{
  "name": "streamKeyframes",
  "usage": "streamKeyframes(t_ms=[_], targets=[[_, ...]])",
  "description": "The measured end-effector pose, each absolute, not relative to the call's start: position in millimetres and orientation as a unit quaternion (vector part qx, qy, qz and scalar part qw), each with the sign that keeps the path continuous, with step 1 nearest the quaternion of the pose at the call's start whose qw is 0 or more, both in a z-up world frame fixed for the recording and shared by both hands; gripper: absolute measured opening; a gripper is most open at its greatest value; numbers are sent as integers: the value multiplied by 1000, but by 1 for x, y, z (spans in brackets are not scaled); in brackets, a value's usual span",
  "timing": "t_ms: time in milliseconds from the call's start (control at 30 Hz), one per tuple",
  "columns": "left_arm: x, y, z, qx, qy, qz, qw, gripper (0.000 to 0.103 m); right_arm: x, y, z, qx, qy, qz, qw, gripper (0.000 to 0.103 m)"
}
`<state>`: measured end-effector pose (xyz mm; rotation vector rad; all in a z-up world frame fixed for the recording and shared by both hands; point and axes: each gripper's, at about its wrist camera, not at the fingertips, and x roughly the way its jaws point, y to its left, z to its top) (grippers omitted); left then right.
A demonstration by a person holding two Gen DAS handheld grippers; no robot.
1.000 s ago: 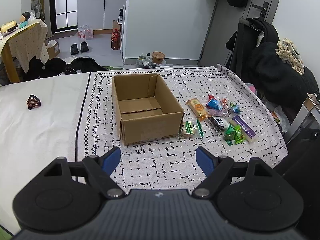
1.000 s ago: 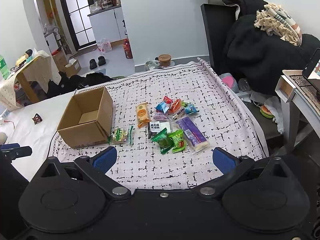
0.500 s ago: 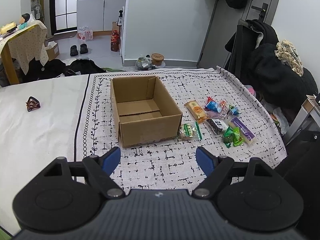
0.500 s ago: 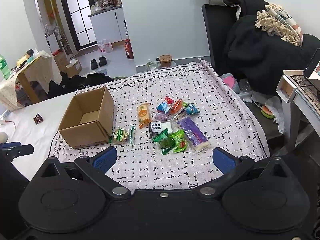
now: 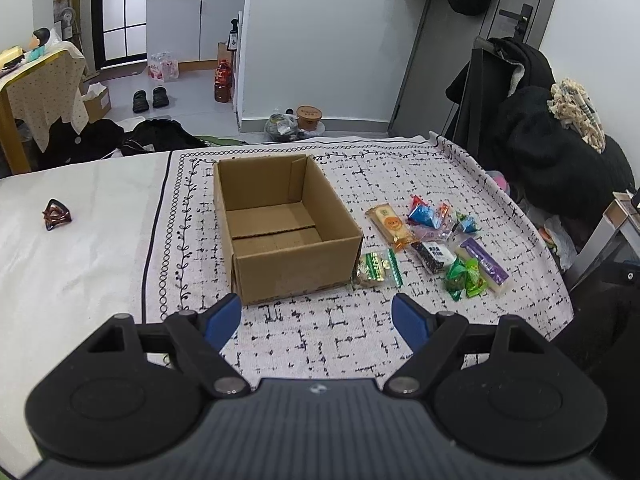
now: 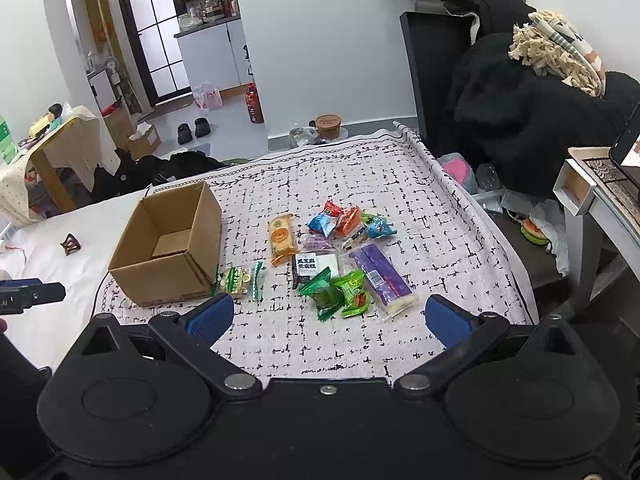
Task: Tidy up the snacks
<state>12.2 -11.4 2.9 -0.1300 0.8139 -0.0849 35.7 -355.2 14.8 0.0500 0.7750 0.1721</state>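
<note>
Flanking snacks (image 6: 340,256) — cardboard box (image 6: 168,248) left, black coats (image 6: 520,120) right.

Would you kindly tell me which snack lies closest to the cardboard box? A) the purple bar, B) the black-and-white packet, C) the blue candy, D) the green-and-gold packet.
D: the green-and-gold packet lies right by the box's near corner, while the other snacks sit farther to the right on the patterned cloth.
</note>
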Motion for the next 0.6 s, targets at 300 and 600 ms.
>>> streamKeyframes(t_ms=[300, 600], targets=[[38, -10, 0, -57, 390, -56, 917, 81, 48, -359, 4, 29, 386, 78, 919, 103], [69, -12, -19, -48, 403, -83, 910, 81, 64, -359, -8, 25, 394, 74, 916, 103]])
